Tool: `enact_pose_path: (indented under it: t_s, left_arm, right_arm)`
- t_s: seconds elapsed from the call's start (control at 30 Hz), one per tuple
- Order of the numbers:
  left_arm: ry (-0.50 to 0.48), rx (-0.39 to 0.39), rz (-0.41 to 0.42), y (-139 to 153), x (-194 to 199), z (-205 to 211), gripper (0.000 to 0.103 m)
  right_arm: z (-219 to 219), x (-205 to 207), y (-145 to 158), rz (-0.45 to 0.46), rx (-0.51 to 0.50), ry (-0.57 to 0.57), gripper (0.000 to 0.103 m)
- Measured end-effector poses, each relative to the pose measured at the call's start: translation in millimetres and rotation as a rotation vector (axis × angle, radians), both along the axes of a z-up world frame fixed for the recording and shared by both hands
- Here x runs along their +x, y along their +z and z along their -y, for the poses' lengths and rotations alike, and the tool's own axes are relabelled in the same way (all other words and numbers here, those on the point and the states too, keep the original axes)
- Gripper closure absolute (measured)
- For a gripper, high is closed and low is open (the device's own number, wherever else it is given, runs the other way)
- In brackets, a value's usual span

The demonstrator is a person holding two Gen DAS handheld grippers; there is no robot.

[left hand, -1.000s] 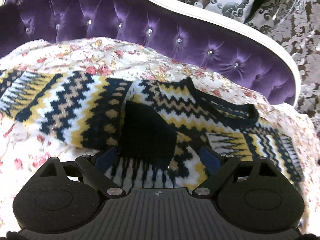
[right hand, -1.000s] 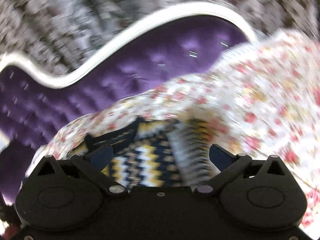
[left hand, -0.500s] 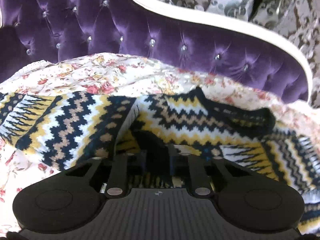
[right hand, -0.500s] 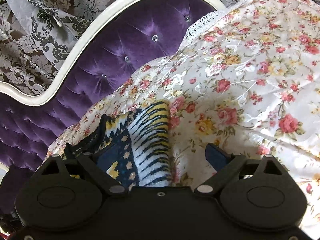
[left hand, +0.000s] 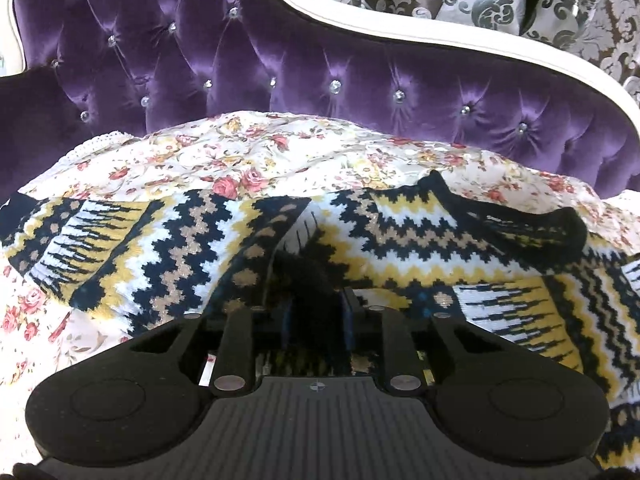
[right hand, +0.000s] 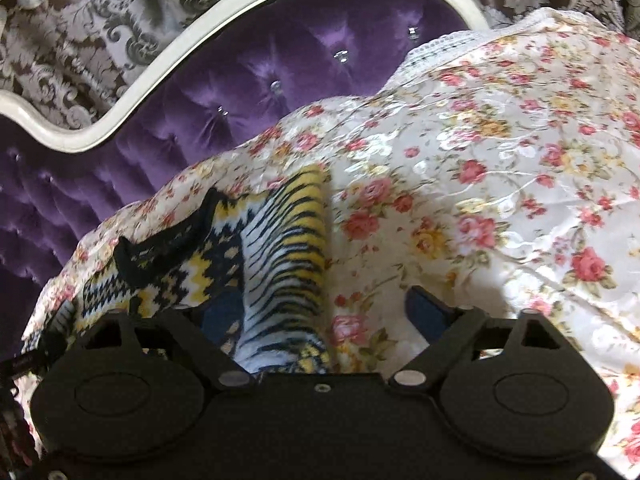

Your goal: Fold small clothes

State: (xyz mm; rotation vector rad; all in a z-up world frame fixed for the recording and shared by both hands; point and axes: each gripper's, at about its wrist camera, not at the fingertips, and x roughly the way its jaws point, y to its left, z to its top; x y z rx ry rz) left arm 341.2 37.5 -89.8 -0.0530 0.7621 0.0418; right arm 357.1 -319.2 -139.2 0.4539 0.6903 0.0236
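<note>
One zigzag sweater [left hand: 420, 236] on floral bedspread [right hand: 500, 184], left hand-held gripper [left hand: 316, 316] pinching it — right hand-held gripper [right hand: 324, 312] spread.

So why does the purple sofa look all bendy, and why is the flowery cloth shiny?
Left wrist view: the fisheye lens curves the purple tufted sofa back. Right wrist view: light glares off the glossy floral bedspread, and the knitted sweater looks slightly soft.

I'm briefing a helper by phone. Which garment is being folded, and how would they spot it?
Find the purple headboard; in front of it lies a floral bedspread. Spread on that is the sweater, the only knit there: navy, yellow and white zigzags with a black collar, against pink roses.
</note>
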Motion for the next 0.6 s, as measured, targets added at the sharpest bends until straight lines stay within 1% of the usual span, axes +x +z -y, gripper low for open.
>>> enact_pose_path:
  t_s: [0.03, 0.07, 0.1, 0.13, 0.17, 0.27, 0.33, 0.4, 0.43, 0.53, 0.6]
  left_arm:
    - [0.001, 0.008, -0.001, 0.1, 0.3, 0.4, 0.072]
    - [-0.001, 0.021, -0.001, 0.4, 1.2, 0.5, 0.068]
    - [-0.004, 0.032, -0.004, 0.1, 2.5, 0.5, 0.066]
    - [-0.009, 0.035, -0.008, 0.2, 3.4, 0.5, 0.062]
    - [-0.009, 0.035, -0.011, 0.6, 3.8, -0.8, 0.059]
    - [-0.027, 0.023, -0.02, 2.2, 4.1, -4.4, 0.051]
    - [-0.032, 0.037, -0.027, 2.9, 4.7, -4.6, 0.047]
    - [-0.03, 0.047, -0.04, 3.9, 5.4, -5.8, 0.043]
    - [-0.029, 0.057, -0.053, 4.3, 6.1, -6.4, 0.041]
    - [-0.036, 0.088, -0.068, 5.3, 6.8, -9.1, 0.038]
    - [-0.031, 0.086, -0.067, 8.1, 5.5, -12.4, 0.038]
  right_arm:
    - [-3.1, -0.2, -0.6, 0.009, -0.014, 0.01, 0.029]
    - [-5.4, -1.1, -0.5, 0.025, -0.026, 0.019, 0.049]
    - [-6.2, -1.4, -1.5, 0.035, -0.021, 0.042, 0.089]
    - [-5.4, -2.2, -1.9, 0.035, -0.006, 0.05, 0.085]
    - [-2.6, -4.6, -0.9, 0.028, -0.01, 0.025, 0.086]
    - [3.6, -8.2, 1.7, 0.002, -0.078, -0.017, 0.085]
    - [8.9, -10.1, 0.3, -0.005, -0.06, -0.031, 0.081]
    - [5.9, -11.3, 0.5, -0.006, -0.064, -0.033, 0.072]
    - [3.2, -11.8, 1.2, -0.005, -0.079, -0.032, 0.072]
    - [-2.3, -11.2, 1.4, -0.009, -0.114, -0.031, 0.071]
    - [-2.1, -10.4, 1.6, -0.011, -0.121, -0.029, 0.069]
